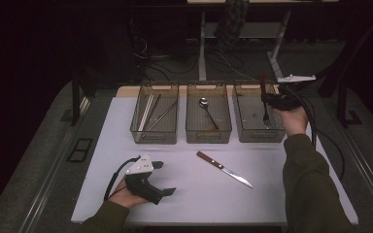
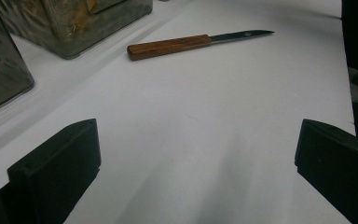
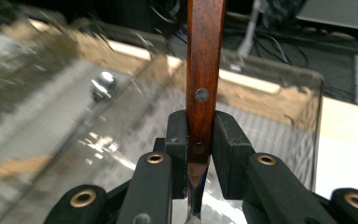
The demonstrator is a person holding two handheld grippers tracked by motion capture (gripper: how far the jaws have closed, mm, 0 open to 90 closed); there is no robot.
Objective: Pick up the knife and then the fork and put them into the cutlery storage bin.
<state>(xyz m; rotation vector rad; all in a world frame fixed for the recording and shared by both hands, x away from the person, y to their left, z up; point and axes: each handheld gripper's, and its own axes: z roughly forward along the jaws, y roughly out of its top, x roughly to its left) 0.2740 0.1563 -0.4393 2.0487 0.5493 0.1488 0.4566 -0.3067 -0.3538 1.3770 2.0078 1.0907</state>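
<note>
Your right gripper [image 1: 268, 99] is clamped on the wooden-handled fork [image 3: 204, 70]: the dark pads pinch the brown riveted handle near its lower end, the handle standing upright and the metal tines hanging down into the right-hand clear plastic bin [image 1: 257, 133] at the far right of the white bench [image 1: 194, 194]. Nothing stands between the fork and the bin floor (the bin wall looks ribbed and glossy in the right gripper view).

Your left gripper [image 1: 162, 178] rests near the near left corner of the bench, its black jaws spread wide with nothing but bare white surface between them.

A wooden-handled table knife [image 1: 223, 169] with a slim steel blade lies flat near the middle of the bench, well apart from both grippers, blade pointing toward the near right. Along the far edge, the three bins sit side by side: the middle clear plastic bin [image 1: 209, 135] holds a shiny metal spoon [image 1: 206, 109], and the left clear plastic bin [image 1: 154, 136] holds several long thin sticks [image 1: 151, 110], which look like chopsticks.
</note>
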